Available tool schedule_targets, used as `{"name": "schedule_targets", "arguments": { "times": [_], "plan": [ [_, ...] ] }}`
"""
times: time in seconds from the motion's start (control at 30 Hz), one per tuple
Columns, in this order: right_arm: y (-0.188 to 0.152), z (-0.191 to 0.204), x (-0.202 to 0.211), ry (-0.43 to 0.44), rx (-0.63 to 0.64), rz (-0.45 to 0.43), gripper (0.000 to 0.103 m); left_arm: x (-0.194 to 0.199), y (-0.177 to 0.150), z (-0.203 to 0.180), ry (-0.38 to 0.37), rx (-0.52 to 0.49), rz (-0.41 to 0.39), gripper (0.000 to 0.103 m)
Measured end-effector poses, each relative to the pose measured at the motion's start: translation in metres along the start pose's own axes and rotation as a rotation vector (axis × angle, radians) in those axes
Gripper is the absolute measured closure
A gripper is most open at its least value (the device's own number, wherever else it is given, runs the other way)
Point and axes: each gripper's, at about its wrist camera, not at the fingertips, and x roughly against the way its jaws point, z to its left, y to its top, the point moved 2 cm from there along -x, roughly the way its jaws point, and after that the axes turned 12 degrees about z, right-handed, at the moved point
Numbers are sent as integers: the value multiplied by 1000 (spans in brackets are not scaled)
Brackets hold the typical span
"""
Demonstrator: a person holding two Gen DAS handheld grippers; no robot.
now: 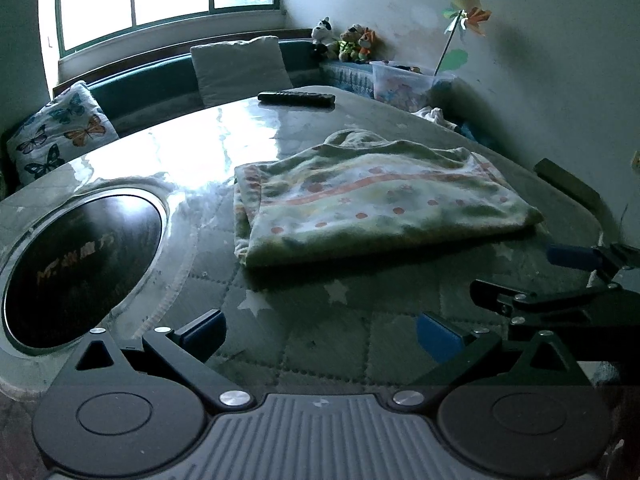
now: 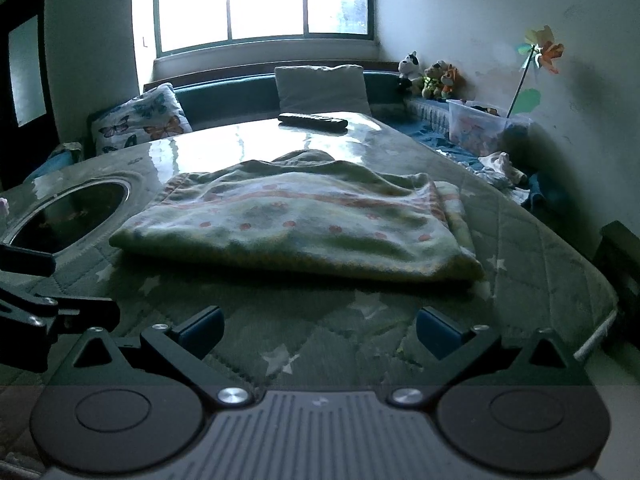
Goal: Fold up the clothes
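A pale green garment with orange dots and stripes (image 1: pixel 376 200) lies folded in a flat stack on the quilted table cover (image 1: pixel 320 320); it also shows in the right wrist view (image 2: pixel 296 224). My left gripper (image 1: pixel 320 334) is open and empty, a short way in front of the garment's near edge. My right gripper (image 2: pixel 320 330) is open and empty, also just in front of the garment. The right gripper shows at the right edge of the left wrist view (image 1: pixel 568 276). The left gripper's arm shows at the left edge of the right wrist view (image 2: pixel 48 304).
A round black inset (image 1: pixel 80 268) sits in the table at left. A remote control (image 1: pixel 296 99) lies at the far edge. Cushions (image 1: pixel 240 68), stuffed toys (image 1: pixel 348 42), a plastic bin (image 1: pixel 404 82) and loose clothes (image 2: pixel 500 168) line the bench behind and right.
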Motion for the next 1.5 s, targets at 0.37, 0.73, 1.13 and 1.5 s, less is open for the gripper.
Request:
{"name": "schedule_targets", "arguments": {
  "times": [0.37, 0.73, 1.13, 1.5],
  "plan": [
    [-2, 2, 3, 2, -3, -1, 0, 0, -2, -2, 1, -4, 0, 0],
    [-1, 1, 0, 6, -11, 3, 0, -1, 1, -4, 1, -13, -2, 0],
    [2, 0, -4, 10, -19, 10, 0, -3, 7, -3, 4, -22, -7, 0],
    [7, 3, -11, 14, -13, 20, 0, -7, 13, 2, 4, -20, -5, 0]
  ]
}}
